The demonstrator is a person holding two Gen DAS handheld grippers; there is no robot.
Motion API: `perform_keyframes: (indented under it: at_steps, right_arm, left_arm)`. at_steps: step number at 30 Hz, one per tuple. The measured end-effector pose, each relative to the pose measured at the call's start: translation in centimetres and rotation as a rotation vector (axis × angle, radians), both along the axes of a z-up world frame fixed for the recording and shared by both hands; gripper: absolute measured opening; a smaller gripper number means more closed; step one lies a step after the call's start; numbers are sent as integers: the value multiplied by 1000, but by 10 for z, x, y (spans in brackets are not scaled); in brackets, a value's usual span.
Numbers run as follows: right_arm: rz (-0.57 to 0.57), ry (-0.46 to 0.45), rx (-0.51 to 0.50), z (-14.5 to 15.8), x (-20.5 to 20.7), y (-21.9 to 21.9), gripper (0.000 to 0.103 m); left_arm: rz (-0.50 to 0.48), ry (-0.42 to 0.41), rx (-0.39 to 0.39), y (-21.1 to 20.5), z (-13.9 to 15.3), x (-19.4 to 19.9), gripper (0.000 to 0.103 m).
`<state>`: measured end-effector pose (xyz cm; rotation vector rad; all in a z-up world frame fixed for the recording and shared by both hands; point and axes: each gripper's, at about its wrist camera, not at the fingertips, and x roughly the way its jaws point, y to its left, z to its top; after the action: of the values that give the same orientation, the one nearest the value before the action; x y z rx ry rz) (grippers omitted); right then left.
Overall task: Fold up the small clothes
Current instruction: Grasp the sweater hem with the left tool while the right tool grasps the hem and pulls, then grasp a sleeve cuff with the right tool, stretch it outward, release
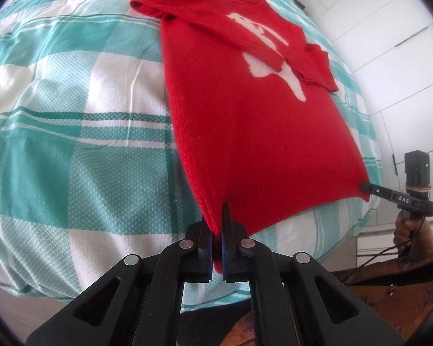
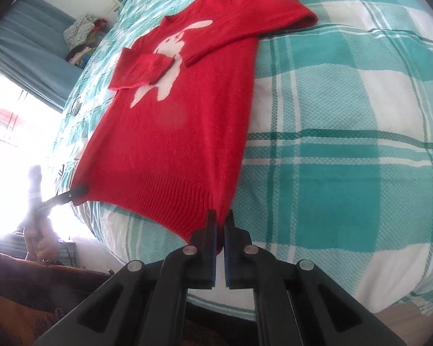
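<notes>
Sweater: a red knit sweater (image 1: 245, 121) with a white rabbit figure (image 2: 170, 63) on the chest lies flat on the bed, neck toward the far edge, ribbed hem at the near edge.
Sleeves: both are folded in across the chest, their cuffs lying over the white figure.
Bed cover: a teal and white checked cover (image 1: 72, 115) carries the sweater; the hem hangs slightly past the cover's near edge.
Left gripper: the left gripper (image 1: 217, 245) has its jaws closed tight on one corner of the hem, red knit pinched between the blue pads.
Right gripper: the right gripper (image 2: 220, 239) likewise has its jaws pressed together on the opposite hem corner, knit caught between them.
Hem: the ribbed band is stretched between the two grippers, lifted a little at each corner.
Surroundings: white cupboard doors (image 1: 389, 43) stand beyond one long edge of the bed; a bright window (image 2: 11, 132) and a blue curtain (image 2: 34, 46) beyond the other.
</notes>
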<state>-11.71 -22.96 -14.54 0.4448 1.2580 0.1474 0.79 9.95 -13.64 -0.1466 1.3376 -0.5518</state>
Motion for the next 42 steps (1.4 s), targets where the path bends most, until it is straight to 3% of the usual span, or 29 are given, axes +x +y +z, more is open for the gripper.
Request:
perform_keyframes:
  at_steps: [3,8,12,16,19,20,21,23,28,31,34,37,40,42]
  right_arm:
    - [13,38,-46,-12,3,1,3]
    - [-16,77,-61,-54,6,-7,2]
    - [-30,60,-57,-57,9,-10,2]
    - [-23,20,-66,-51,3,-8,5]
    - [-31,42,-33,-45,-1,-6,25]
    - [-23,57,-38,-41,-2,-7,34]
    - [-13,70,-63,-35,-3,-8,40]
    - [6,51,-155,-13,-3,-16,41]
    - [70,-122,-490,54,39,-22,47]
    - [190,-251,-510,66,91,6,51]
    - [296,-357,-450,50,147,43,51]
    - [354,-358,-416,11,192,70,51]
    - [359,-300,-434,-30,218,72,49]
    - [249,-319,-369,-22,218,47,6]
  left_arm:
    - [2,17,48,-6,-16,3,2]
    - [-54,-70,151,-18,-19,-6,2]
    - [-58,-138,189,-22,-20,-11,7]
    - [-15,-161,163,-17,-17,-14,9]
    - [20,-129,127,-8,-10,-13,33]
    - [36,-122,123,-4,-6,-15,46]
    - [53,-120,132,2,0,-17,55]
    - [82,-136,157,15,14,-21,59]
    - [251,-264,181,56,61,-7,68]
    - [318,-340,127,61,82,9,70]
    - [330,-371,118,52,88,14,72]
    - [318,-347,121,43,77,12,72]
    - [326,-296,139,42,62,2,72]
    - [339,-268,149,47,54,-5,72]
